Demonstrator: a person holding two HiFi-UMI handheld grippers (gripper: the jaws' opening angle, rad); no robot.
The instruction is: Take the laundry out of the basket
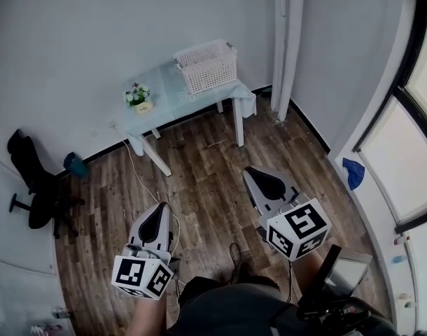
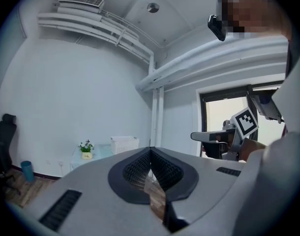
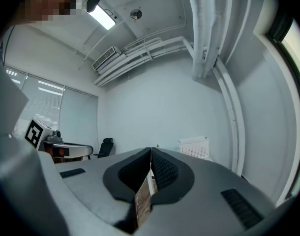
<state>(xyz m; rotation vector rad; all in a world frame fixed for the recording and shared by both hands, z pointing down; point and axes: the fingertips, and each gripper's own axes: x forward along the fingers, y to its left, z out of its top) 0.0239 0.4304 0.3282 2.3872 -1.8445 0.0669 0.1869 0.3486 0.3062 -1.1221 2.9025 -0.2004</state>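
Observation:
A white slatted laundry basket (image 1: 208, 65) stands on a small pale table (image 1: 164, 103) against the far wall, well away from both grippers. No laundry shows in it from here. My left gripper (image 1: 160, 207) hangs low over the wooden floor, its jaws shut with nothing between them. My right gripper (image 1: 251, 172) is beside it, a little further forward, also shut and empty. The basket (image 2: 124, 144) appears small above the closed left gripper (image 2: 150, 149) in the left gripper view. In the right gripper view the basket (image 3: 194, 147) lies to the right of the closed right gripper (image 3: 150, 150).
A potted plant (image 1: 137, 96) sits on the table's left end. A black office chair (image 1: 33, 187) and a teal bin (image 1: 76, 165) stand at the left wall. White pipes (image 1: 287, 47) run up the corner. A cable (image 1: 138, 180) trails across the floor. Windows line the right side.

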